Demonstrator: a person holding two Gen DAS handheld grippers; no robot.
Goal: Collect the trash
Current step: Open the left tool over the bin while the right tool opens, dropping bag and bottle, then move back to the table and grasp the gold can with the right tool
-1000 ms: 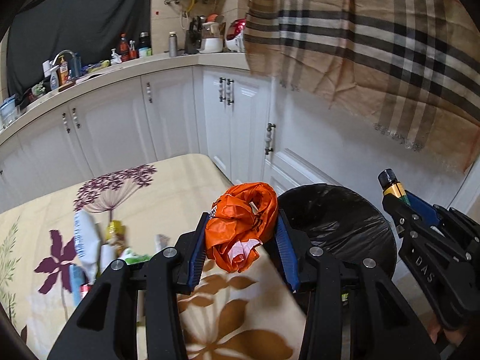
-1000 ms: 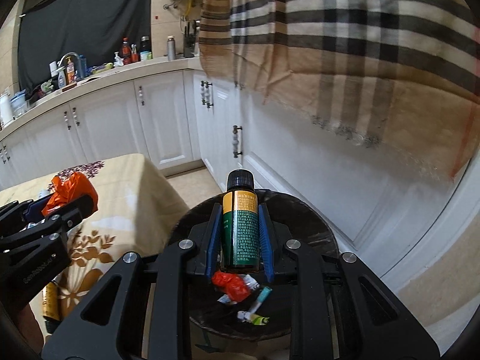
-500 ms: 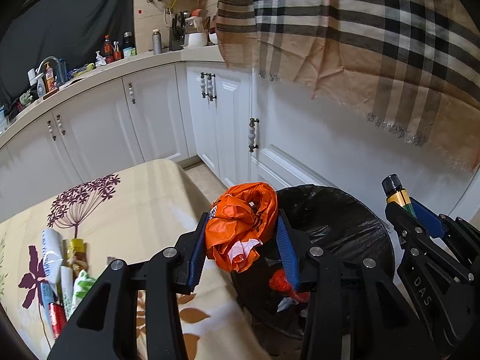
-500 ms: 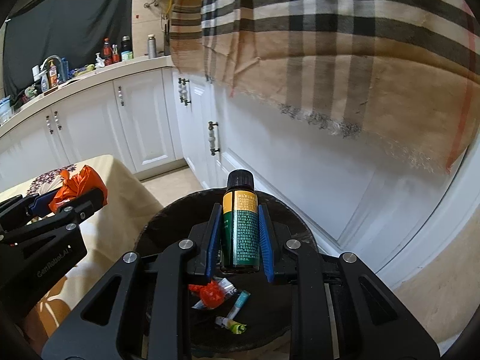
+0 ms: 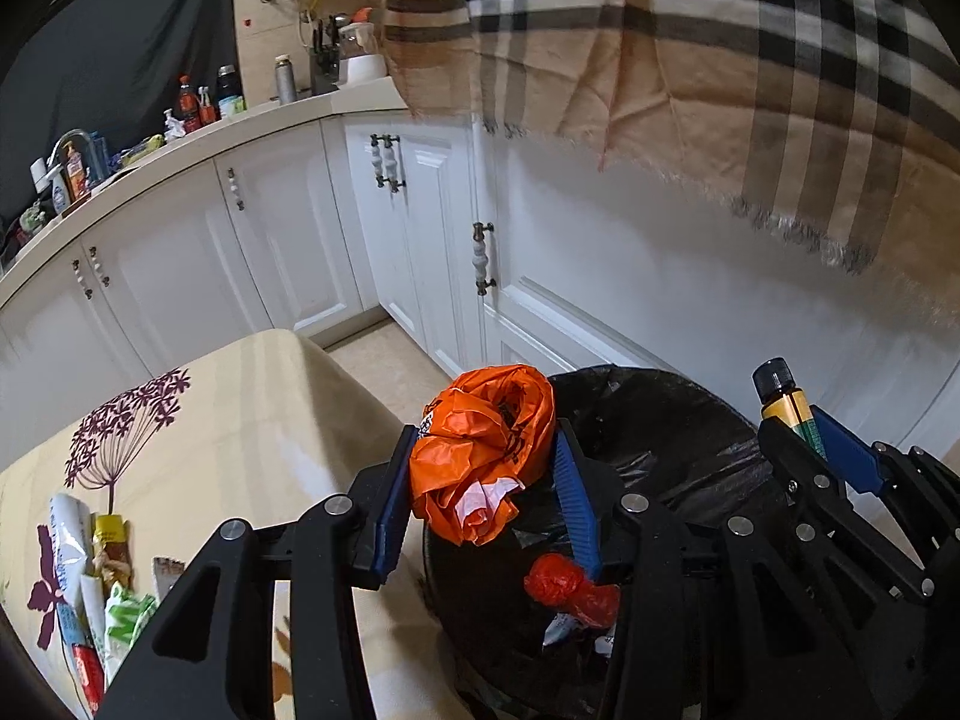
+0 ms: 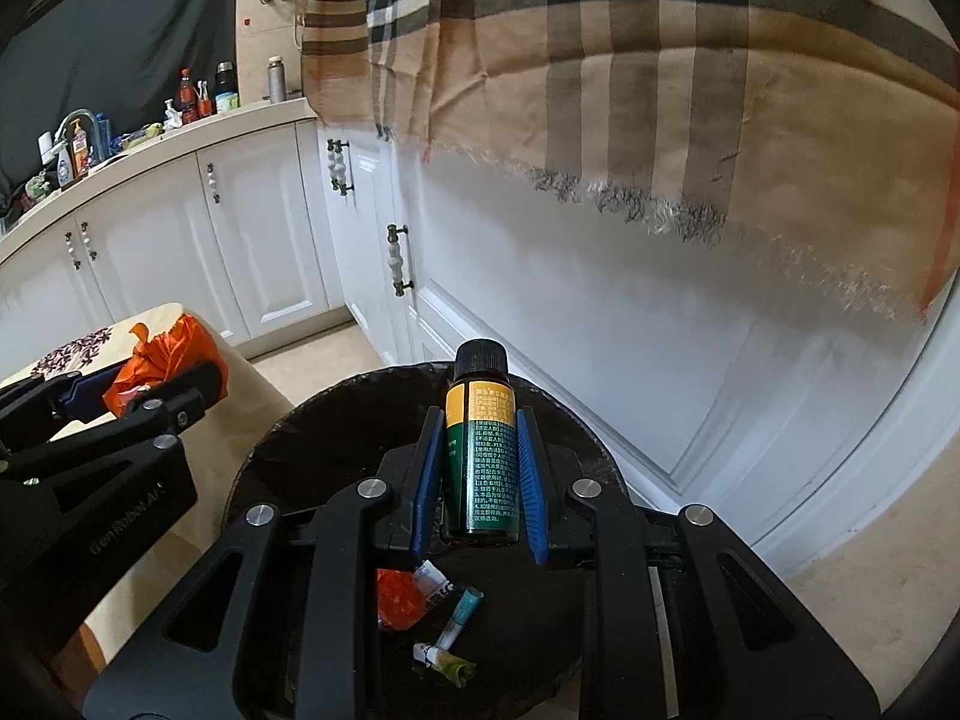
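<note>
My left gripper [image 5: 486, 480] has a crumpled orange plastic bag [image 5: 480, 450] between its blue pads, which are touching it while the jaws are opening. It hangs over the near left rim of the black-lined trash bin [image 5: 660, 420]. My right gripper [image 6: 480, 480] is shut on an upright green and yellow bottle [image 6: 480, 450] with a black cap, held above the bin's [image 6: 336, 414] opening. In the bin lie a red crumpled wrapper [image 6: 399, 594] and a small tube [image 6: 459, 618]. The right wrist view shows the left gripper [image 6: 138, 384] with the orange bag [image 6: 162, 354] at the left.
A table with a floral cloth [image 5: 240, 420] stands left of the bin, with several tubes and wrappers [image 5: 90, 588] at its left end. White cabinets [image 5: 288, 228] run behind. A plaid cloth [image 5: 720, 90] hangs over the counter above the bin.
Both grippers have moved from the table side toward the bin and a little down. The orange bag now hangs over the bin's rim instead of the tablecloth, and the bottle sits further over the opening.
</note>
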